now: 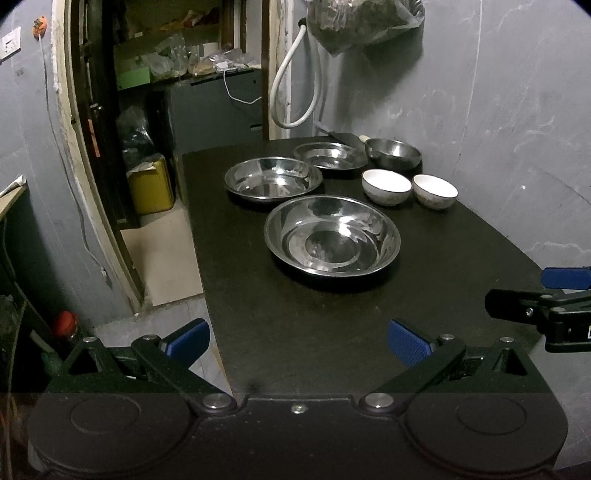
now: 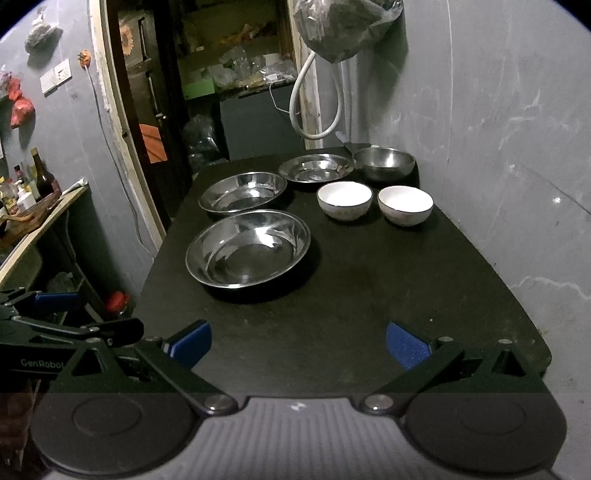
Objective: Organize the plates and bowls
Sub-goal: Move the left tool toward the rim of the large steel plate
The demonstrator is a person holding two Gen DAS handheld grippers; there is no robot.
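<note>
On the black table (image 1: 332, 332) lie three steel plates: a near one (image 1: 332, 236) (image 2: 248, 248), a middle one (image 1: 273, 178) (image 2: 243, 192) and a far one (image 1: 330, 155) (image 2: 316, 168). A steel bowl (image 1: 393, 152) (image 2: 384, 162) stands at the back right. Two white bowls (image 1: 386, 185) (image 1: 435, 191) sit side by side in front of it, also seen in the right wrist view (image 2: 344, 199) (image 2: 405, 204). My left gripper (image 1: 298, 341) hangs open over the table's near edge. My right gripper (image 2: 298, 342) is open too, holding nothing.
A grey wall (image 2: 498, 147) runs along the table's right side. A white hose (image 1: 291, 92) and a hanging plastic bag (image 1: 362, 22) are at the back. To the left are a doorway with shelves (image 1: 177, 74), a yellow container (image 1: 151, 188) and a counter with bottles (image 2: 33, 192).
</note>
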